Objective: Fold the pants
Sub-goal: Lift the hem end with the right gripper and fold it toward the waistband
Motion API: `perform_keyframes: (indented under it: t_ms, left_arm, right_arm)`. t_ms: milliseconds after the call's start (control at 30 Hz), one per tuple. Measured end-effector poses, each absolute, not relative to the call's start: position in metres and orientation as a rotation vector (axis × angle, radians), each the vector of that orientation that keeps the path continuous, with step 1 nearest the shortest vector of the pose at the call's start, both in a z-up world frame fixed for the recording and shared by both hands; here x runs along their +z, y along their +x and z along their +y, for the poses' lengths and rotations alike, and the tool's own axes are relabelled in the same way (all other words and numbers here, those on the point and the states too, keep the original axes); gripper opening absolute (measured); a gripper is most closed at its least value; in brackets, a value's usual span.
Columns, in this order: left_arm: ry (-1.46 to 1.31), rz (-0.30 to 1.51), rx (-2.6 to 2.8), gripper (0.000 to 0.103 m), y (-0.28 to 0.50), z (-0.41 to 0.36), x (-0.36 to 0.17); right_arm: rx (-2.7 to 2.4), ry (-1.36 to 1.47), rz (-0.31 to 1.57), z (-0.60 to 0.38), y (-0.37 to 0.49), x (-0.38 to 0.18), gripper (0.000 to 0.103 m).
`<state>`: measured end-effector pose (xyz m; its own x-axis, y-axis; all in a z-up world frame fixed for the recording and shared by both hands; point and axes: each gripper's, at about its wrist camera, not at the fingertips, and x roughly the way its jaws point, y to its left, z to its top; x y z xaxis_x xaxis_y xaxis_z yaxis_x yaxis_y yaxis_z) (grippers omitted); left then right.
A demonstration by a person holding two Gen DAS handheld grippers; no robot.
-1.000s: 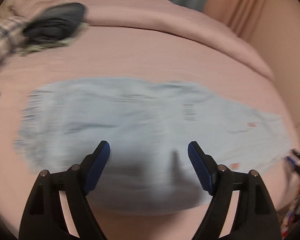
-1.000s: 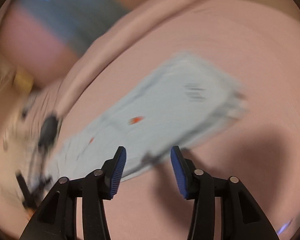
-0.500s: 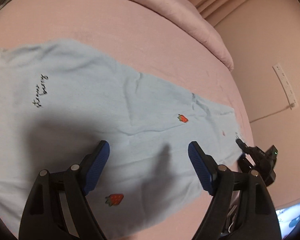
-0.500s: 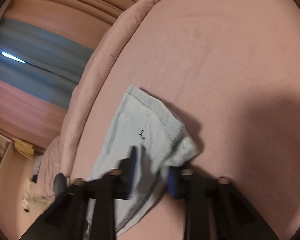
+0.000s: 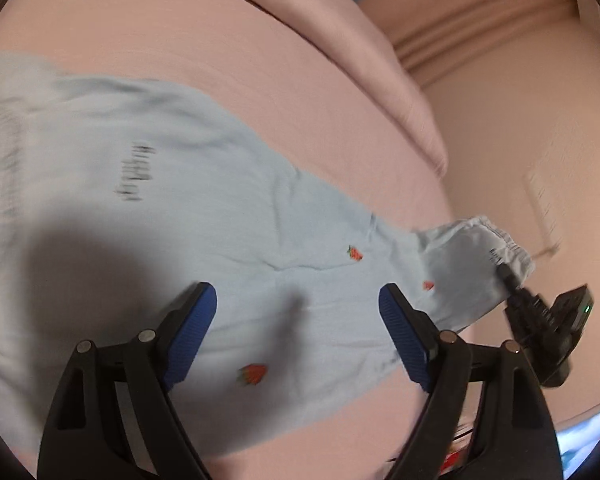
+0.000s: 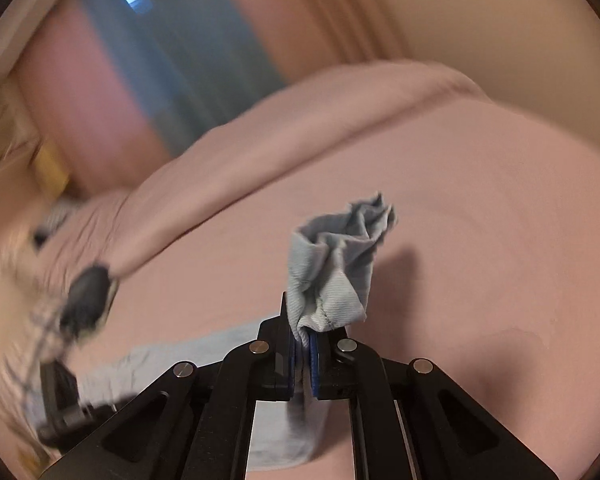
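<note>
**Pants pinched at one end, spread on the bed at the other**

Pants (image 5: 228, 216) of pale blue cloth lie stretched across a pink bed sheet (image 5: 260, 60), with small red strawberry marks and a line of dark lettering on the fabric (the lettering is too blurred to read). In the left wrist view the garment runs from the left edge down toward the lower right, mostly flat, with a few soft creases near its middle.

The left gripper (image 5: 298, 322) hovers over the cloth with its blue-padded fingers (image 5: 190, 330) spread wide and its jaws opening; pants fabric lies beneath the gap, but the pads do not press on it.

The right gripper (image 6: 301, 348) has its fingers pressed together on a bunched end of the pants (image 6: 336, 272). That end stands up crumpled above the pads, lifted off the sheet, while the rest trails down behind the gripper to the bed. The same gripper shows at the right edge of the left wrist view (image 5: 512, 284), biting the raised hem.

A folded pink duvet (image 6: 300, 128) lies along the far side of the bed, and a dark garment (image 6: 88, 292) sits blurred at the left.
</note>
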<state>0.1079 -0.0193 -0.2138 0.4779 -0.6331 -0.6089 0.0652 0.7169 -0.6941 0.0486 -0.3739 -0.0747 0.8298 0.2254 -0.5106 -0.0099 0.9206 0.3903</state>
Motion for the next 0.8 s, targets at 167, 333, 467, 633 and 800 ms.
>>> perform_keyframes:
  t_ms: [167,333,467,633,800]
  left_arm:
    - [-0.833,0.96,-0.544,0.087,0.103,0.013,-0.21]
    - [-0.983,0.976,-0.658,0.102,0.11,0.011,-0.214]
    - [-1.025,1.05,-0.658,0.102,0.123,-0.004,-0.228]
    - [-1.083,1.067,-0.715,0.083,0.137,-0.008,-0.227]
    - [-0.982,1.011,-0.64,0.027,0.132,0.015,-0.216]
  right_arm:
    - [0.32,0.232,0.591,-0.289,0.056,-0.068,0.007]
    - [0.45,0.095,0.641,-0.216,0.057,-0.099,0.007]
    - [0.503,0.016,0.693,-0.183,0.051,-0.128,0.007]
    - [0.524,-0.115,0.675,-0.158,0.035,-0.131,0.007]
    - [0.494,-0.221,0.613,-0.143,0.032,-0.123,0.007]
